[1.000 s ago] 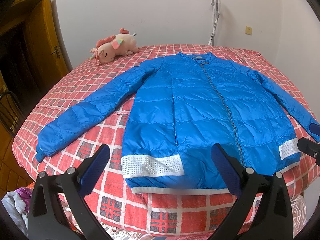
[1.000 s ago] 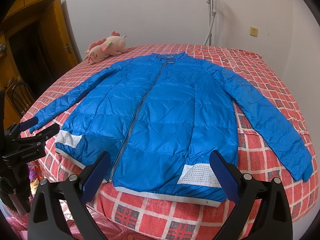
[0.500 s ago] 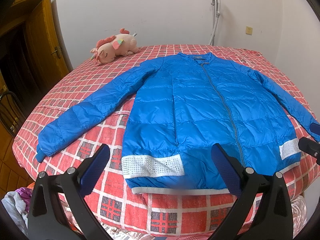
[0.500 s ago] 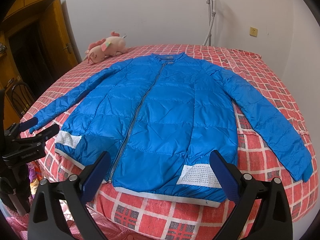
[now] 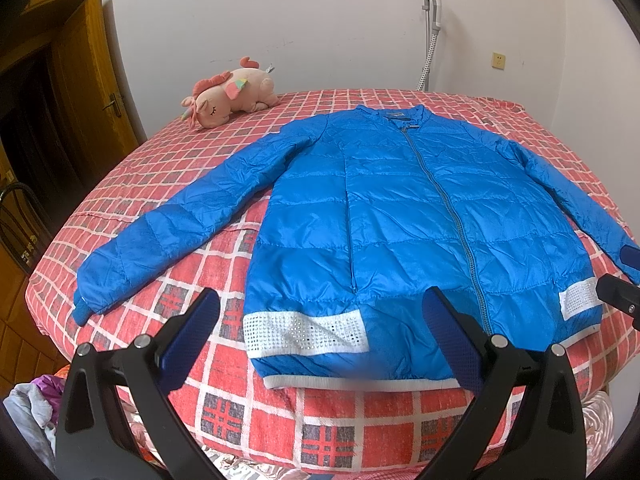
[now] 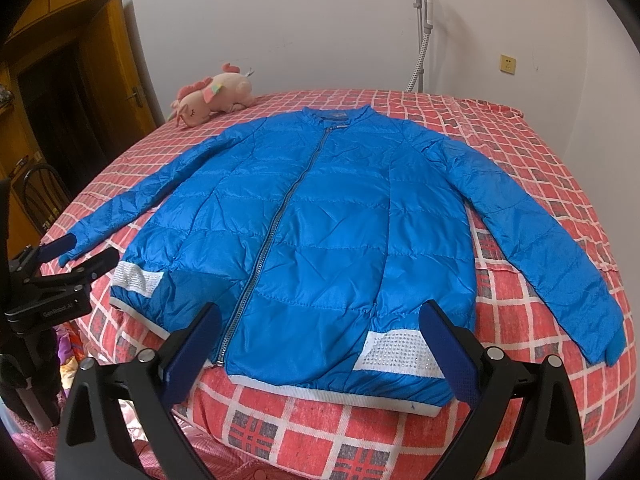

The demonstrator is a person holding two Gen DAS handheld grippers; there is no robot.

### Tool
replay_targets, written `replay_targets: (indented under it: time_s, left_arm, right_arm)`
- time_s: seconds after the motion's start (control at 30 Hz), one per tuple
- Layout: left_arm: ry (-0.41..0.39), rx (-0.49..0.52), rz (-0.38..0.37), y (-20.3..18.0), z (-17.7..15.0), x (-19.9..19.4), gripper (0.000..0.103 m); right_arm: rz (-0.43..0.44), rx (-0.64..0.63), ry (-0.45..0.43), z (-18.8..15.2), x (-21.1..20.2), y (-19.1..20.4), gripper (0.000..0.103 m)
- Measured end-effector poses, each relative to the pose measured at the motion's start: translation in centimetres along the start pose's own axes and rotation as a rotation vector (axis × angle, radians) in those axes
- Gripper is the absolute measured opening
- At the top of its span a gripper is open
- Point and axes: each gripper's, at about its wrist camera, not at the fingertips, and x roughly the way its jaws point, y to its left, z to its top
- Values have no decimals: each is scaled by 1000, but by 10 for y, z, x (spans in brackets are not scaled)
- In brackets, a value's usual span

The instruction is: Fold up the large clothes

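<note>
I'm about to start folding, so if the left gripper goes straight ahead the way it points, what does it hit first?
Probably the blue jacket, near its white hem band at the bed's near edge. The left gripper is open; depth is unclear.

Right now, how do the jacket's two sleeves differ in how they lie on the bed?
The left sleeve angles well out from the jacket body, leaving a wide wedge of checked bed cover between them; the right sleeve runs closer alongside the body with only a narrow strip showing. The left sleeve's cuff ends short of the hem line, while the right sleeve's cuff reaches level with it. Both lie flat, straight and unfolded, and neither open gripper touches them.
</note>
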Motion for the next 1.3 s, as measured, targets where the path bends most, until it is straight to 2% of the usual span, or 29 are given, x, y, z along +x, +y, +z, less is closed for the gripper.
replay_targets:
  time_s: [0.47, 0.6, 0.73, 0.83, 0.97, 1.03, 1.17, 1.3]
  left_arm:
    - [0, 8, 6, 2, 4, 2, 100]
    - [5, 24, 9, -4, 9, 9, 100]
    - [15, 58, -35, -16, 21, 21, 100]
    - [45, 81, -79, -26, 35, 41, 100]
    - [92, 62, -135, -35, 55, 73, 100]
    - [108, 45, -134, -38, 68, 94, 100]
    - [116, 33, -178, -45, 88, 125, 100]
    - [135, 55, -186, -57, 101, 144, 100]
  right_arm:
    - [-1, 2, 0, 0, 5, -3, 99]
    - [5, 24, -1, 8, 4, -13, 99]
    - [-16, 51, -11, 15, 15, -42, 99]
    - [-44, 142, -4, 19, 21, -90, 99]
    - [-178, 330, 20, 15, 20, -180, 99]
    - [-237, 471, 40, 7, 14, -233, 99]
    - [-269, 681, 88, -14, 7, -311, 99]
    - [-337, 808, 129, -40, 3, -360, 99]
